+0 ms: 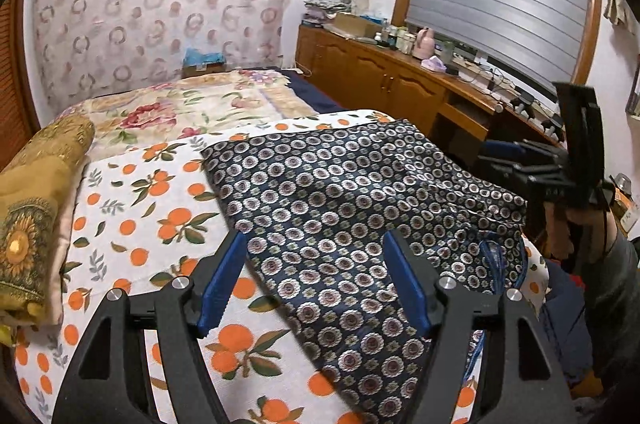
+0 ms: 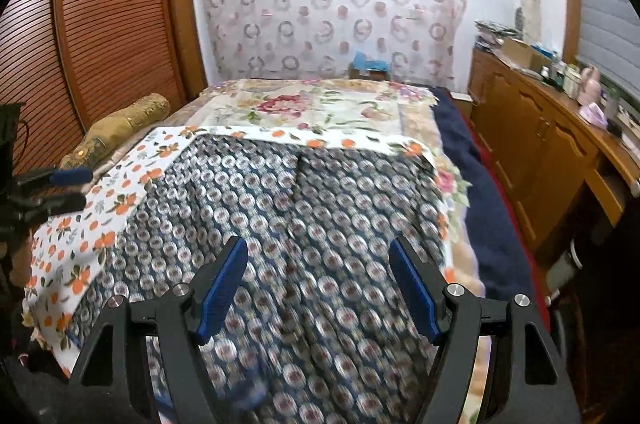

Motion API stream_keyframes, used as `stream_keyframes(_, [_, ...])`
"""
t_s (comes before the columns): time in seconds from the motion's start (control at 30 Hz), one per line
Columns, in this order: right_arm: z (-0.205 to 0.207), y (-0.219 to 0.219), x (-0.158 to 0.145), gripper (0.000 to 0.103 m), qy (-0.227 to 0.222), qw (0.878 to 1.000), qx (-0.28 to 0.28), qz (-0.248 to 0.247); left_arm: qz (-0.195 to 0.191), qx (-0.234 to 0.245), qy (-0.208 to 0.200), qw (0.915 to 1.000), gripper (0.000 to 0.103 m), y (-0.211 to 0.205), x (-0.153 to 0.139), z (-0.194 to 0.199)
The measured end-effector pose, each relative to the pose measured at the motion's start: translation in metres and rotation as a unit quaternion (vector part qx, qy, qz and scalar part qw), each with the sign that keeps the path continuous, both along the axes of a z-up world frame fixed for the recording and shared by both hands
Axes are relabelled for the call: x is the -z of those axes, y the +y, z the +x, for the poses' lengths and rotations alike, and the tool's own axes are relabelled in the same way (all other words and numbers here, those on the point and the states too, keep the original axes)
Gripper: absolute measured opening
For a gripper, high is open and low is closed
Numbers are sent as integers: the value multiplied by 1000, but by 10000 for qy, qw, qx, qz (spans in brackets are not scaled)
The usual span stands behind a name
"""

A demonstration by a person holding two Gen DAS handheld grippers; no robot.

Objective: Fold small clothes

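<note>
A dark navy garment with a white ring pattern lies spread on a white cloth printed with oranges on the bed. My left gripper is open and empty, just above the garment's near left edge. In the right wrist view the same garment fills the middle, blurred by motion. My right gripper is open and empty above it. The right gripper also shows in the left wrist view, held off the bed's right side. The left gripper shows in the right wrist view at the left edge.
A gold embroidered bolster lies along the bed's left side. A floral quilt covers the far half of the bed. A wooden cabinet with clutter runs along the right wall. A slatted wooden wardrobe stands on the left.
</note>
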State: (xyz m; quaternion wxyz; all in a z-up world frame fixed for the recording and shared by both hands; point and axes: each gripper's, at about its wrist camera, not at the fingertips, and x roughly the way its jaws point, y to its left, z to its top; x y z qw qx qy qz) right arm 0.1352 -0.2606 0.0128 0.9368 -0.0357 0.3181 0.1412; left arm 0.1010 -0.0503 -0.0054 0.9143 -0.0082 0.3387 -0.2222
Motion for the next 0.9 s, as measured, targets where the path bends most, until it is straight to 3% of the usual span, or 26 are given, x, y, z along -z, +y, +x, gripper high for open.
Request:
stream_keyframes(0.57, [85,20,7,75,408,9991,-104,-47,-50,-159,91,9998,72,17,13,-4])
stream_keyframes(0.9, [130,21,33,64,1088,9939,-79,163,14,-121,396,9991,72,14,37,1])
